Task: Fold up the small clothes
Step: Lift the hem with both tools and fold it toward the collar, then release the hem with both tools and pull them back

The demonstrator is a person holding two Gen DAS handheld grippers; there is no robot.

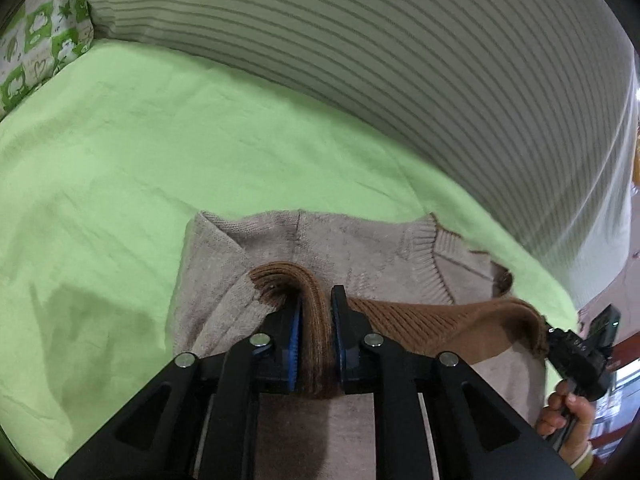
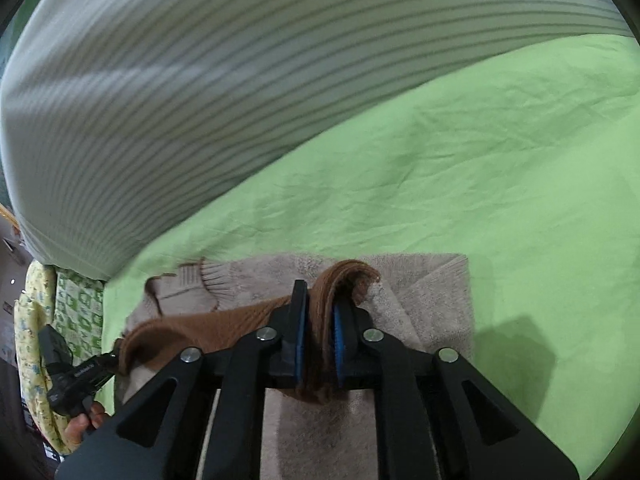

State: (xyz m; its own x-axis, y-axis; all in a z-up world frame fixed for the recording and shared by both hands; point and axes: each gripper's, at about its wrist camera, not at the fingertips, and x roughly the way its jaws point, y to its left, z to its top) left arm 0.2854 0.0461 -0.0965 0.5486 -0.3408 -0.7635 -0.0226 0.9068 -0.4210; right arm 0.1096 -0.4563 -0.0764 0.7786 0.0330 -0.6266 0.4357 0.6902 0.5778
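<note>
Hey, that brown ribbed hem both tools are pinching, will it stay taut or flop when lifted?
Likely floppy: the brown ribbed hem sags between the left tool and right tool. Probably light, and its thick knit bunches in the grip, so slipping seems unlikely.

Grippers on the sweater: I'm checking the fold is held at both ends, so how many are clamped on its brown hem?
2. The left gripper pinches the brown hem at one end; the right gripper pinches the other end, above the beige sweater on the green sheet.

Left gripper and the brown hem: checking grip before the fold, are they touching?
Touching. Left wrist view shows the left gripper jaws pinching the brown hem.
</note>
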